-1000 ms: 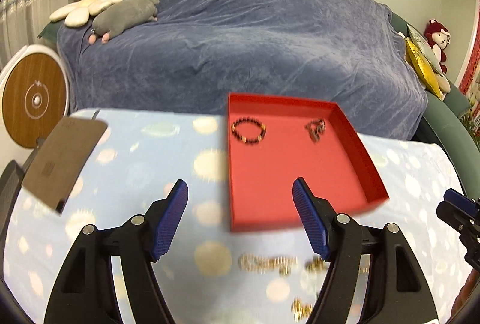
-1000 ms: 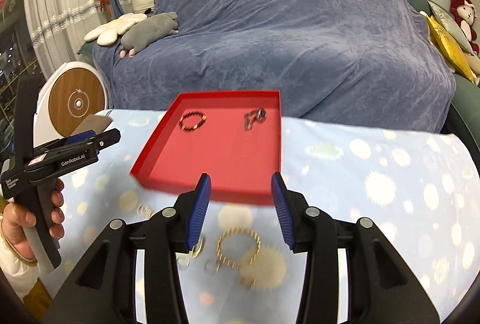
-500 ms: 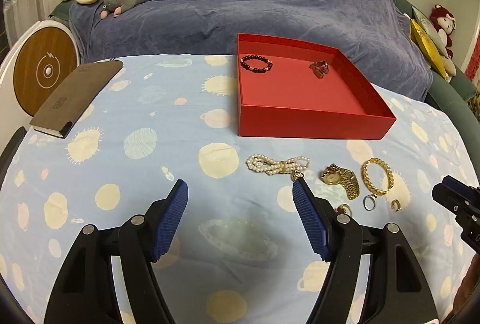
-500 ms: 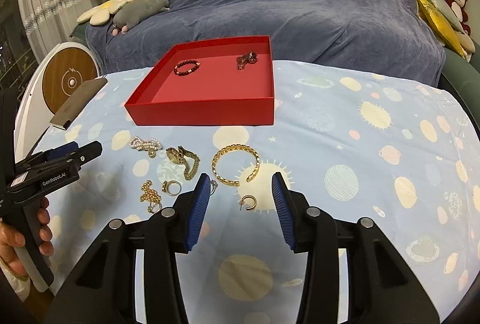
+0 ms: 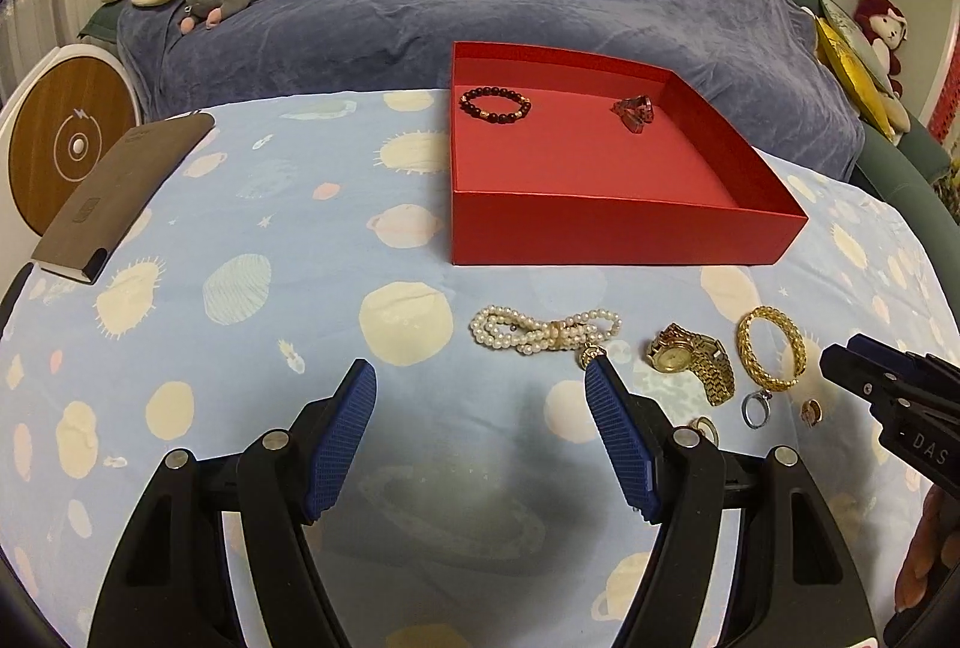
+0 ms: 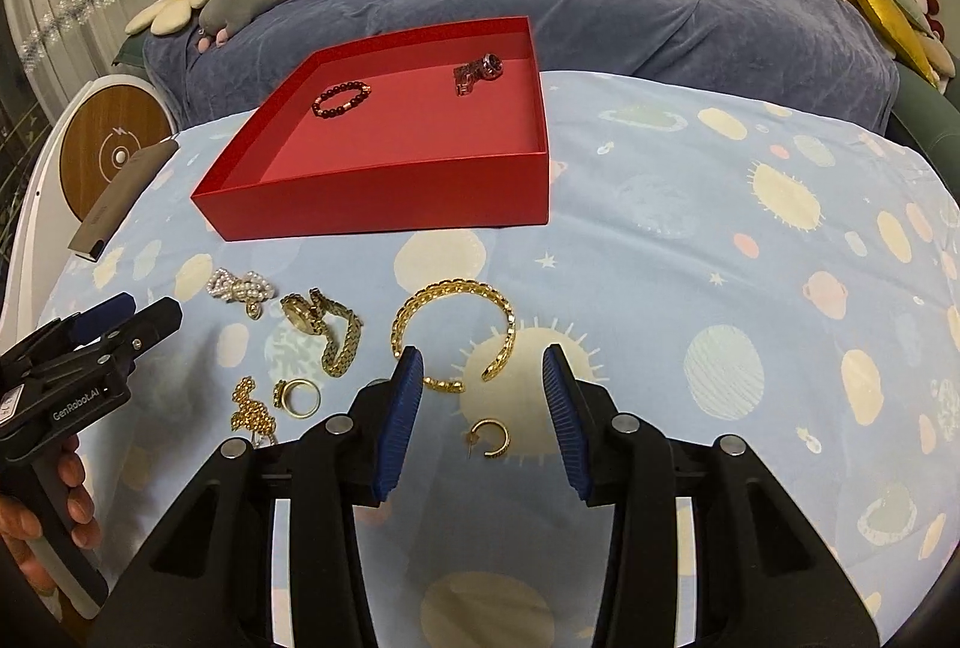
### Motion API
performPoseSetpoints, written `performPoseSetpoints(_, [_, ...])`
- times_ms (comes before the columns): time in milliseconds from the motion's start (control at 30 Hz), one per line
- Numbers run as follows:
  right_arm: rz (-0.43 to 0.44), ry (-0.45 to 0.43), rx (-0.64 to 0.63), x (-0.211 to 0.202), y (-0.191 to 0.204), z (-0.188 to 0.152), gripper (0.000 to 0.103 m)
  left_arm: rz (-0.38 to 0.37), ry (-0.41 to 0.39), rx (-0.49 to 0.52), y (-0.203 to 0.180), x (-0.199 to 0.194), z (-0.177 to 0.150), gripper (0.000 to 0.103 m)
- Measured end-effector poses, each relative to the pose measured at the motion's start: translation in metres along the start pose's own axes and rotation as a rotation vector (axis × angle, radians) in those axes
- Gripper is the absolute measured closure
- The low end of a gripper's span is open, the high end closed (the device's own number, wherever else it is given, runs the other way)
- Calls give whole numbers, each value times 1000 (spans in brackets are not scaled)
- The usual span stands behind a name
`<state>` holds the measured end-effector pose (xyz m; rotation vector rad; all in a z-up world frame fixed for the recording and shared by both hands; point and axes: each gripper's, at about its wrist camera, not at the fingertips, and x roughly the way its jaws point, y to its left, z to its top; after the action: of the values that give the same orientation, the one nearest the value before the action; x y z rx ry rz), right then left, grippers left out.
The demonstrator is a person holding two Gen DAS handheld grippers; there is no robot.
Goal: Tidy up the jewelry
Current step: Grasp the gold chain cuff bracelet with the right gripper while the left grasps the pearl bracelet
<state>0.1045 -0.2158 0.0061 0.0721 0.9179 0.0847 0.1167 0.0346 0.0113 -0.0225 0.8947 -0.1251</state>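
- Table, planet-print cloth: carries all pieces.
- Red tray, toward the far edge: holds 2 pieces, a dark bead bracelet and a reddish piece. Sorting judged barely begun.
- Left gripper and right gripper: fingers spread, holding nothing.
- Gold cuff, near edge: gap faces the right gripper.
- Pearl strand: long axis parallel to the tray's near wall.
- Gold watch, gold chain, rings and hoop earring: left to move.
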Motion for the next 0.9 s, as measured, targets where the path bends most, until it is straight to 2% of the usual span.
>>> performPoseSetpoints(200, [-20, 16, 28, 18, -6, 8, 74, 3, 14, -22, 1, 14, 5, 34])
performPoseSetpoints(433, [-30, 43, 20, 36, -5, 9, 78, -3, 7, -20, 2, 19, 6, 34])
performPoseSetpoints(500, [-35, 54, 15, 41, -5, 7, 88, -13, 9, -20, 2, 21, 6, 34])
performPoseSetpoints(600, [-44, 46, 7, 41, -6, 7, 97, -21, 13, -9, -1, 24, 5, 34])
performPoseSetpoints(900, [5, 36, 48, 25, -7, 7, 100, -43, 12, -5, -10, 33, 8, 34])
